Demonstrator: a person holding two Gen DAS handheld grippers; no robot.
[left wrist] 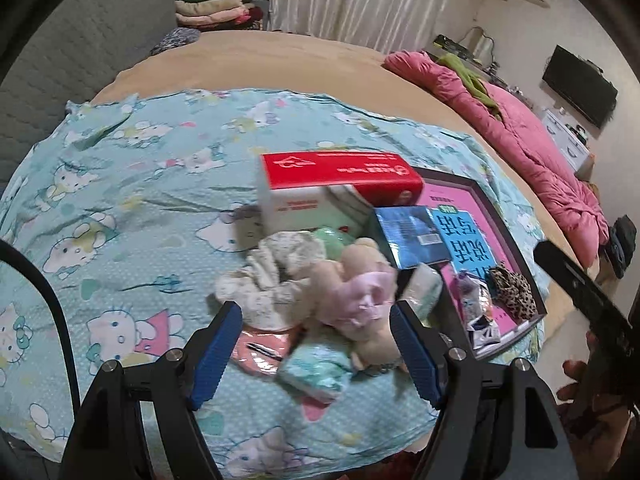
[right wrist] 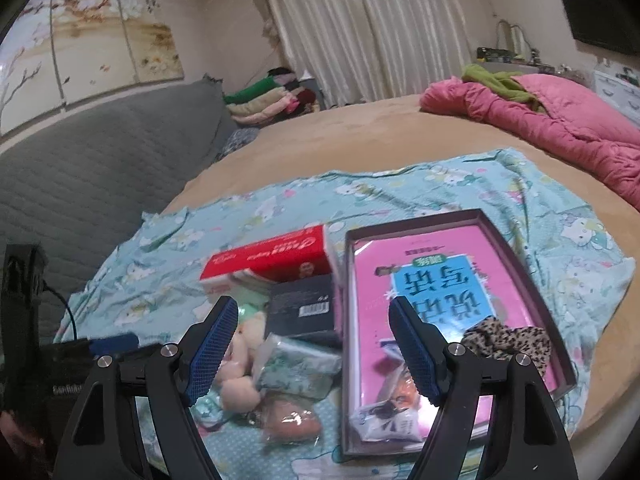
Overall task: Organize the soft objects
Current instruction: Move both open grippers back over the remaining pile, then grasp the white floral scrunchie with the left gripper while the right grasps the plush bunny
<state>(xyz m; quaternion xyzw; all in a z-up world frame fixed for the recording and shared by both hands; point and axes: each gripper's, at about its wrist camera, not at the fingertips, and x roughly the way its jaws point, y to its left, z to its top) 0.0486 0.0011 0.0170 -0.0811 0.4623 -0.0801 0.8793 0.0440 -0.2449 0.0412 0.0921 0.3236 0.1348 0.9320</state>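
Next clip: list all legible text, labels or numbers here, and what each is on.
Blue book cover: large Chinese characters, upside down from here, apparently "说话写话"; smaller print unreadable.
Red box: white script and a logo, upside down, too blurred to read.
Dark box: a barcode and fine print, too small to read.
Packet in the tray: print blurred, unreadable.

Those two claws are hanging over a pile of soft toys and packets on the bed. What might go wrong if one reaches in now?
The teddy bear lies tangled with the white cloth and a tissue pack, so the open left gripper may pinch two things together. The red box stands close behind the pile and might get knocked. In the tray, the leopard scrunchie lies on a glossy book and may slide.
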